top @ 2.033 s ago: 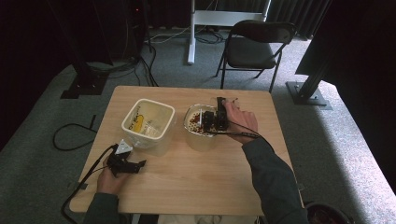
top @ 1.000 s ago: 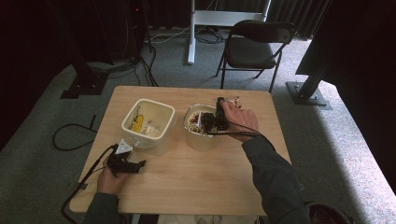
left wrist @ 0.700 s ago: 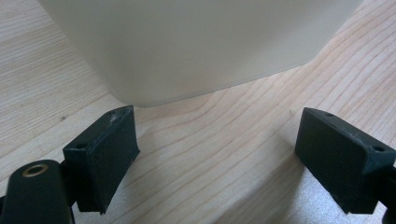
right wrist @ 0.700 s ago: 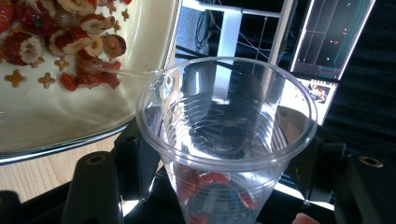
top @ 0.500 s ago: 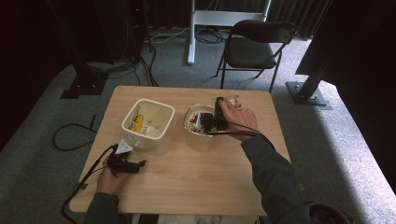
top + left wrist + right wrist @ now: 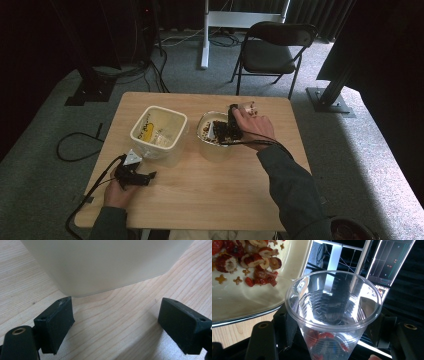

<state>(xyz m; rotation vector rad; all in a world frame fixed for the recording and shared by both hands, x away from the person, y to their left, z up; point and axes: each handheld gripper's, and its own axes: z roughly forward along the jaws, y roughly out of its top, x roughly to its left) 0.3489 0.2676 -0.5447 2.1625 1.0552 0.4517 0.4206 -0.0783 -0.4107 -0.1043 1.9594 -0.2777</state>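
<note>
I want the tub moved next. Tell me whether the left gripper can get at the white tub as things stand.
Probably yes. The left gripper rests on the wooden table with its jaws open, facing the white tub close ahead, and bare wood lies between them. The tub looks wider than the jaw gap, so it would likely have to take the rim.

No legible text or labels anywhere.

Daylight brightens the wooden table (image 6: 200, 200) while the surrounding room stays dim. The clear cup (image 6: 333, 315) shows glare, and its base blurs.
</note>
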